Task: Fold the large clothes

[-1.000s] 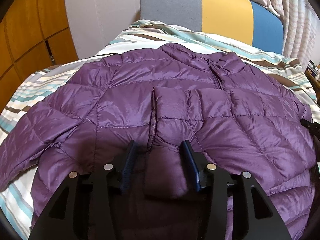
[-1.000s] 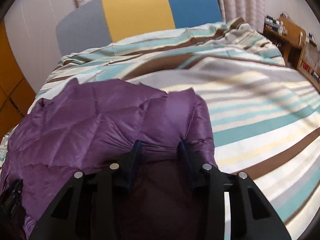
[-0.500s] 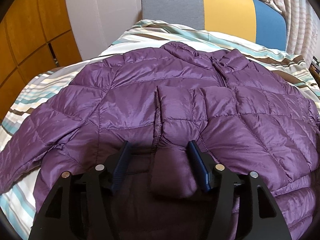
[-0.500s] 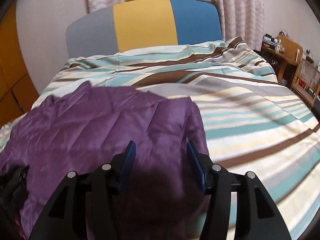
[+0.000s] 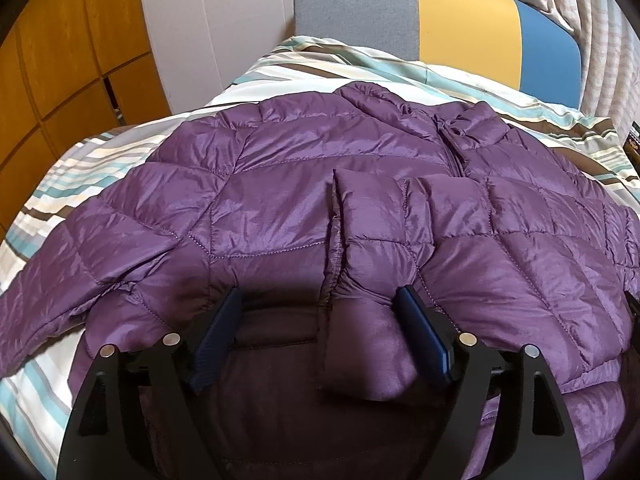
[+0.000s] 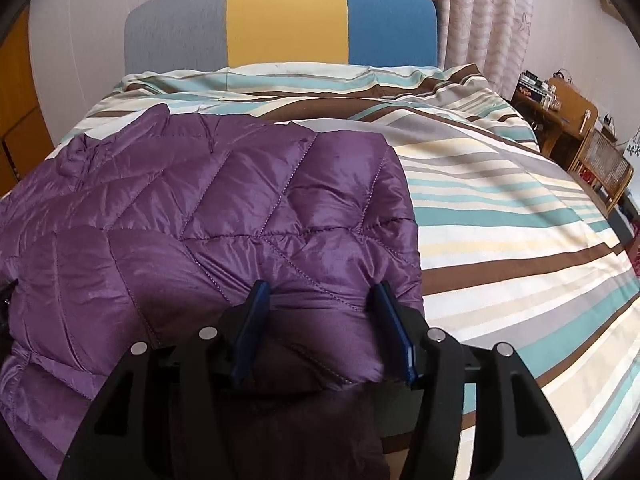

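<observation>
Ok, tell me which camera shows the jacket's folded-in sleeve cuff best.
The left wrist view: the sleeve cuff lies flat across the purple jacket, fully visible. The right wrist view shows only the jacket's folded side near the striped bedding, no cuff.

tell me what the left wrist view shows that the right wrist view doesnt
Only the left wrist view shows the folded-in sleeve lying across the jacket's front, the zipper, and the left gripper open over the cuff end. Only the right wrist view shows the wooden desk beside the bed and the right gripper open over the jacket's edge. Both show the purple jacket, striped duvet and tricolour headboard.
</observation>
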The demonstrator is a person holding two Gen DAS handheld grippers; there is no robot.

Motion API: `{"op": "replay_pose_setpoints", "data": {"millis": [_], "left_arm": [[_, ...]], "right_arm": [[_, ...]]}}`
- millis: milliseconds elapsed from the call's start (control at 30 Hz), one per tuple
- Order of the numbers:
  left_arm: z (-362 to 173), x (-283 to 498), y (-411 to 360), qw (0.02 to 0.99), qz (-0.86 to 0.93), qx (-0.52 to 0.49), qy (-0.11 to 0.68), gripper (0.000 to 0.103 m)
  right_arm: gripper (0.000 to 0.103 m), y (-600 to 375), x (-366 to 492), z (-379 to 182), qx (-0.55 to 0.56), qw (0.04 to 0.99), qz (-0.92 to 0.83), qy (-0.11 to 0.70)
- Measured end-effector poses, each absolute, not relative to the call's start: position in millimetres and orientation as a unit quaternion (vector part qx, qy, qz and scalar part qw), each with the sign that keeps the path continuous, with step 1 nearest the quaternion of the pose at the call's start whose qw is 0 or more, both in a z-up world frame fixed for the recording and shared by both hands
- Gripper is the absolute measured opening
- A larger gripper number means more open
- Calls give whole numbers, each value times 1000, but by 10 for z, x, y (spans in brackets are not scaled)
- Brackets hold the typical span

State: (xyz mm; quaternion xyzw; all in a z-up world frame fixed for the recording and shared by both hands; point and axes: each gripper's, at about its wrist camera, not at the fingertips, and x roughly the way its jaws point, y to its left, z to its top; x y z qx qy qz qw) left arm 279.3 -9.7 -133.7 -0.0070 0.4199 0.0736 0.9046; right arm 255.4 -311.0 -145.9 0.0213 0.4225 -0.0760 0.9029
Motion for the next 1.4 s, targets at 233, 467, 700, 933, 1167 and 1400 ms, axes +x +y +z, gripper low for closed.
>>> {"op": "replay_pose_setpoints", "data": {"millis": [233,467,700,933,1167,1400], "left_arm": [[-1331,2783,-76,904,70,-14,421,89],[-1319,2714,11,902,62,-41,425,97],[-1217,2472,220,899,57,-74,427,99],[-1075,2202,692,895,137,-88,416,99],[-1074,1854,1302,884,206,-103,408,99],[-1139,1370,2101,860,250,-226,384,99]], "right_arm": [[56,-3124,2551,-1465,22,903,-77,422],[58,-3129,2551,-1460,24,903,-76,421],[58,-3135,2559,-1459,25,903,-78,421],[59,-3147,2554,-1454,26,903,-78,421],[59,-3148,2551,-1453,26,904,-78,421],[59,-3150,2549,-1453,27,904,-78,421]]}}
